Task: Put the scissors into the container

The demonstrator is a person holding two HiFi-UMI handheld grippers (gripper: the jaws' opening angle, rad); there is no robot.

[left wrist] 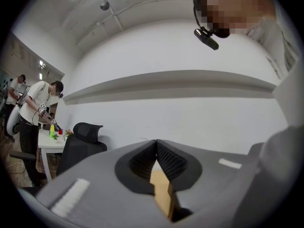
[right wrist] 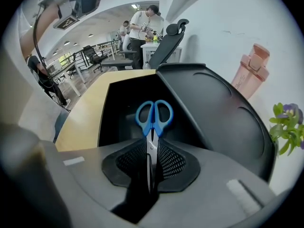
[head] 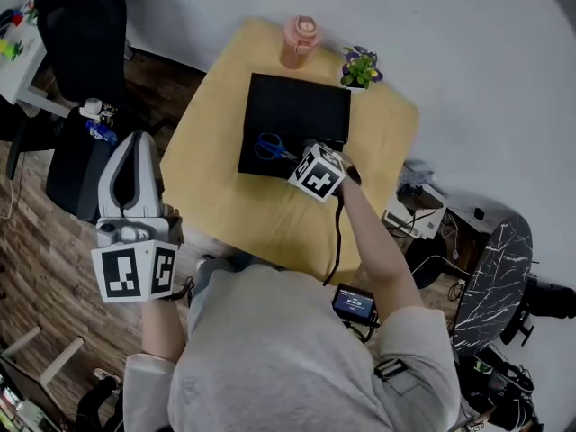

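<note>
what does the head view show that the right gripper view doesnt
Only the head view: the left tongs, held left of the table above the wooden floor, and the person's torso.
Only the right gripper view: the right tongs shut on the blades of the scissors, whose blue handles point away over the container; also people in the background.
Both: the scissors, black container, pink bottle, potted plant and yellow table.

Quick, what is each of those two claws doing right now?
Left gripper: closed, holding nothing.
Right gripper: closed on the blades of the scissors, their blue handles over the container.
</note>
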